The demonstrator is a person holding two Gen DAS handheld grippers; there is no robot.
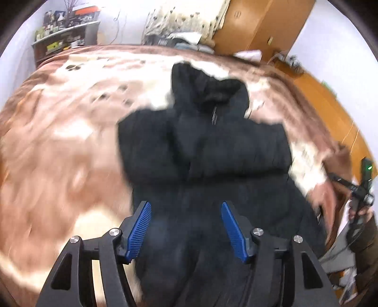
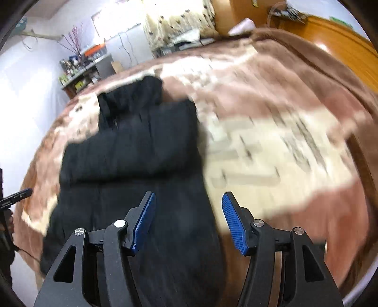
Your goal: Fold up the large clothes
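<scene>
A black padded jacket (image 1: 212,146) with a hood (image 1: 200,82) lies flat on a brown and cream blanket (image 1: 59,141), hood at the far end and its sleeves folded across the chest. My left gripper (image 1: 186,204) hangs open above the jacket's lower half, with nothing between its blue pads (image 1: 139,226). In the right wrist view the jacket (image 2: 132,151) fills the left half. My right gripper (image 2: 189,194) is open above the jacket's right edge, also with nothing between its pads (image 2: 234,224). Both views are blurred by motion.
The blanket (image 2: 271,141) covers a wide bed. A cluttered shelf (image 1: 63,35) stands at the far left, and a wooden cupboard (image 1: 259,21) and patterned curtain (image 1: 184,16) stand behind. A hand (image 1: 359,212) with the other tool shows at the right edge.
</scene>
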